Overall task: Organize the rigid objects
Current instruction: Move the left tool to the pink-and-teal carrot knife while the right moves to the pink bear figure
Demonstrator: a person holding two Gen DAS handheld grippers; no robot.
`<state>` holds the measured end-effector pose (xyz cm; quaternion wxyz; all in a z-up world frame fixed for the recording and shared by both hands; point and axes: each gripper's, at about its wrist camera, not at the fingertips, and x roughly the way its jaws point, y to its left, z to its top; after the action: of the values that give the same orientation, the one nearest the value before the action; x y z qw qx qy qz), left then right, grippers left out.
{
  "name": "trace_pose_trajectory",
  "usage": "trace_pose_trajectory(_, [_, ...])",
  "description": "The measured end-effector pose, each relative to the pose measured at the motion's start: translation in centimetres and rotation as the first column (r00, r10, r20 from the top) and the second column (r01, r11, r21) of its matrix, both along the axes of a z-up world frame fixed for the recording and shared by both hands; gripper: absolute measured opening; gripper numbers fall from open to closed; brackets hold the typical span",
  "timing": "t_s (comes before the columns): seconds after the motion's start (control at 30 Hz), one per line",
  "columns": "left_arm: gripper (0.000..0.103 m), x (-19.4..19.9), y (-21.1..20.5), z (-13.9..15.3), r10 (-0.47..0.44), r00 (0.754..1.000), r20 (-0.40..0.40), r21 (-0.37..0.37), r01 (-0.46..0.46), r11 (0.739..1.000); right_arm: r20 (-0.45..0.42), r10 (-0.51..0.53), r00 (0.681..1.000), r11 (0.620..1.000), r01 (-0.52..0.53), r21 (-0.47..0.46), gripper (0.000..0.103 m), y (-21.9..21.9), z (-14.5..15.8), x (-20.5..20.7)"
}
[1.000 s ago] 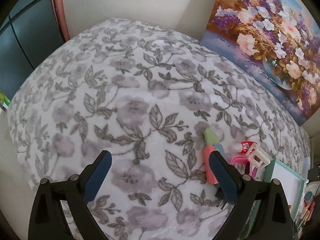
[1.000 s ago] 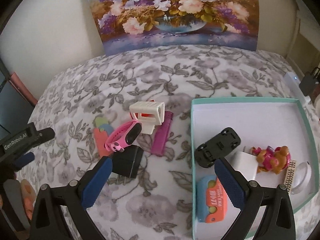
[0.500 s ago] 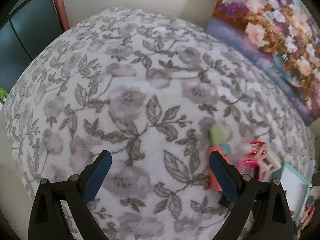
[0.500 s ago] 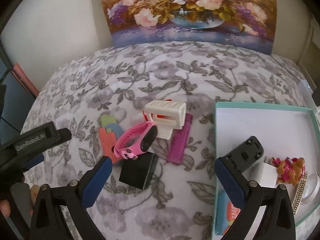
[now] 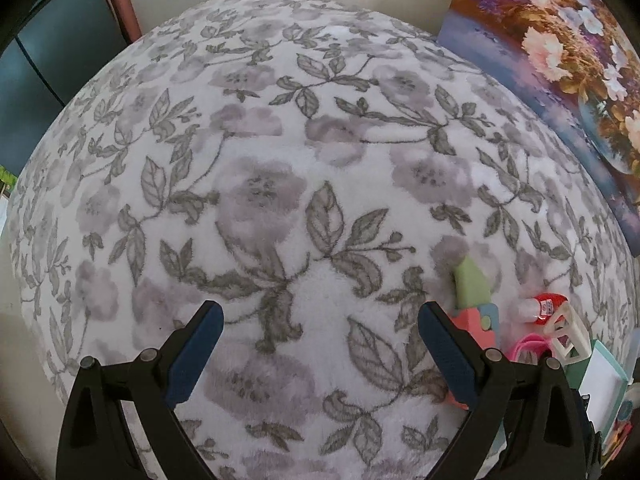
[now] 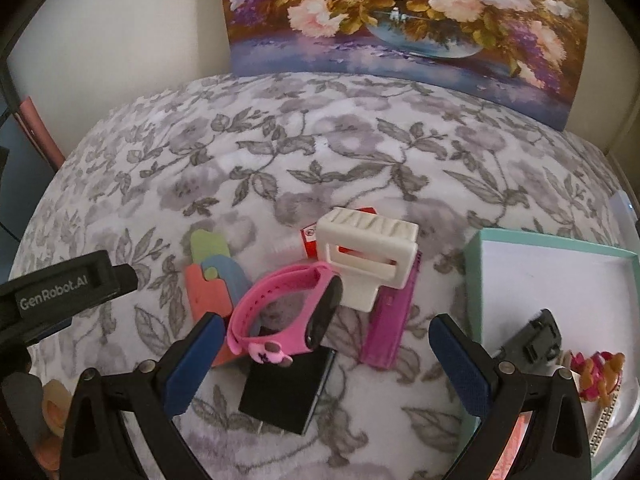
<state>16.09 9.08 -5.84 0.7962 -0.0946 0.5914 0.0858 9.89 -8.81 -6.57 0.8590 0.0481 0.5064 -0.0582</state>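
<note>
In the right wrist view a pile lies on the floral blanket: a pink watch band on a black charger block, a white clip over a red item, a purple comb and an orange-green-blue foam piece. My right gripper is open and empty, hovering just before the watch and charger. The teal box at right holds a black toy car and a small doll. My left gripper is open and empty over bare blanket, left of the foam piece.
A flower painting leans on the wall behind. The left gripper's body sits at the pile's left in the right wrist view. The blanket's left edge drops off near a pink post. The box corner shows at lower right.
My right gripper has moved left and closer, from over the box edge to in front of the watch and charger. My left gripper drifted left, so the pile slid rightward in its view.
</note>
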Motion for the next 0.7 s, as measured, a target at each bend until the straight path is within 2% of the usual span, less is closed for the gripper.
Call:
trace_pose_trajectory(0.23, [0.098, 0.4, 0.3, -1.1, 0.002, 1.0, -0.029, -0.021, -0.003, 1.0, -0.015, 0.005, 1.0, 1.0, -0.005, -0.015, 0.103, 0.5, -1.0, 0.6])
trace_pose_trajectory(0.3, [0.098, 0.5, 0.3, -1.3, -0.002, 0.999, -0.033, -0.027, 0.001, 1.0, -0.014, 0.002, 1.0, 1.0, -0.002, -0.023, 0.099, 0.5, -1.0, 0.6])
trace_pose_trajectory(0.6, [0.098, 0.8, -0.3, -1.7, -0.014, 0.999, -0.034, -0.027, 0.013, 1.0, -0.002, 0.008, 1.0, 0.999, -0.007, 0.045, 0.075, 0.3, -0.6, 0.5])
trace_pose_trajectory(0.67, [0.098, 0.8, -0.4, -1.6, -0.02, 0.999, -0.035, -0.029, 0.019, 0.999, 0.0, 0.016, 1.0, 0.998, -0.016, 0.068, 0.062, 0.3, -0.6, 0.5])
trace_pose_trajectory(0.7, [0.098, 0.8, -0.5, -1.6, -0.025, 0.999, -0.036, -0.031, 0.024, 0.999, 0.0, 0.021, 1.0, 0.997, -0.021, 0.076, 0.059, 0.3, -0.6, 0.5])
